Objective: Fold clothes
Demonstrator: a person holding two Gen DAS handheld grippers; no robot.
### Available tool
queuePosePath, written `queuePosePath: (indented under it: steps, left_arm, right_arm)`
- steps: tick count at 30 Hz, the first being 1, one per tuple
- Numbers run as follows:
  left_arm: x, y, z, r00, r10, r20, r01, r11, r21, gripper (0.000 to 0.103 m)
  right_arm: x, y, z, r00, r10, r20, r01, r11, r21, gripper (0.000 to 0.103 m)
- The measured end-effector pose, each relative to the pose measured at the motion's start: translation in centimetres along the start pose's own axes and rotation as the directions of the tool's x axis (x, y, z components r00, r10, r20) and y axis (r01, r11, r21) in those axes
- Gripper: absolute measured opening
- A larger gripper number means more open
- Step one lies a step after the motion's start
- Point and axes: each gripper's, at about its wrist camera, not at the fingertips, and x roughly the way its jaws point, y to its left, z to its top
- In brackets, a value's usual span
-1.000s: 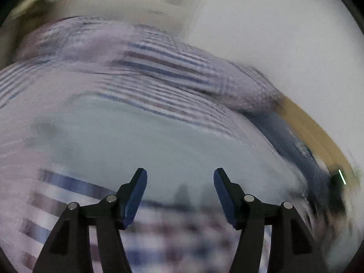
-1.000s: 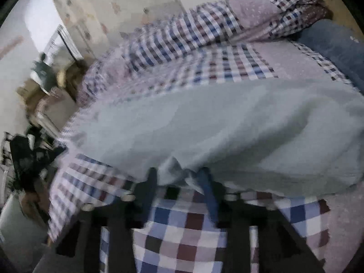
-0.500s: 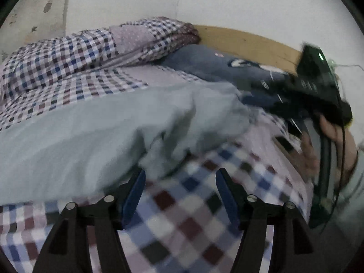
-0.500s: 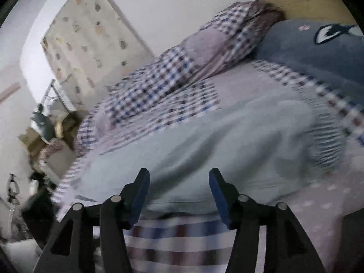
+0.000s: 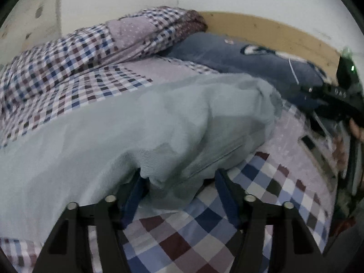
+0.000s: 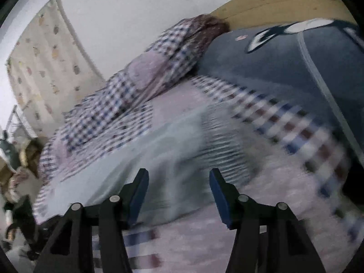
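Note:
A pale grey-green garment point(image 5: 136, 122) lies spread over a checked bedspread point(image 5: 204, 234). My left gripper point(image 5: 178, 190) is open, its blue pads either side of a bunched corner of the garment, which drapes between them. In the right wrist view the same garment point(image 6: 159, 150) lies blurred ahead of my right gripper point(image 6: 178, 190), which is open with nothing pinched. The right gripper's black body point(image 5: 336, 100) and a hand show at the right edge of the left wrist view.
A rolled checked quilt point(image 5: 95, 45) lies along the wall. A dark blue pillow point(image 6: 284, 68) rests against the wooden headboard point(image 5: 273, 31). A patterned curtain point(image 6: 45, 72) and room clutter point(image 6: 16, 159) sit at the left.
The right gripper let go of the garment's edge, opened and swung right toward the pillow. The left gripper moved in so a garment corner now lies between its pads.

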Motion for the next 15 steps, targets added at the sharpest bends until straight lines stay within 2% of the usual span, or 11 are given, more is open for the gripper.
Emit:
queuePosePath:
  steps: [1,2,4,5,7,10,13,15]
  left_arm:
    - [0.2,0.4,0.2,1.0,0.002,-0.017,-0.003,1.0,-0.024,0.035]
    - [0.3,0.8,0.3,0.999,0.002,-0.033,-0.004,0.999,-0.051,0.023]
    - [0.1,2.3,0.3,0.998,-0.058,-0.028,0.054,0.989,-0.136,0.011]
    - [-0.1,3.1,0.3,0.996,-0.09,-0.022,0.085,0.98,-0.179,0.01]
    - [-1.0,4.0,0.3,0.989,-0.146,0.014,0.145,0.963,-0.227,0.009]
    - [-2.3,4.8,0.2,0.977,-0.206,0.06,0.215,0.939,-0.269,0.009]
    - [-2.3,5.5,-0.3,0.967,-0.248,0.057,0.253,0.916,-0.311,0.008]
    - [-2.1,5.7,-0.7,0.967,-0.254,0.039,0.252,0.913,-0.319,0.008]
  right_arm:
    - [-0.5,-1.4,0.1,0.999,-0.032,0.011,0.031,0.999,0.034,0.061]
    - [-0.6,-2.9,0.1,1.0,-0.029,0.011,0.028,0.996,0.089,0.062]
    - [-0.8,-5.7,0.0,1.0,-0.004,0.008,0.002,0.978,0.207,0.062]
    - [-0.8,-7.1,0.0,1.0,0.008,0.007,-0.01,0.964,0.265,0.062]
    - [-0.2,-8.0,-0.1,0.999,0.053,-0.012,-0.047,0.952,0.304,0.062]
    - [1.4,-7.4,-0.1,0.996,0.074,-0.05,-0.058,0.961,0.269,0.062]
    - [2.9,-6.5,0.4,0.997,0.04,-0.067,-0.026,0.981,0.193,0.062]
    - [4.0,-6.0,0.7,0.996,-0.031,-0.079,0.041,0.992,0.119,0.062]
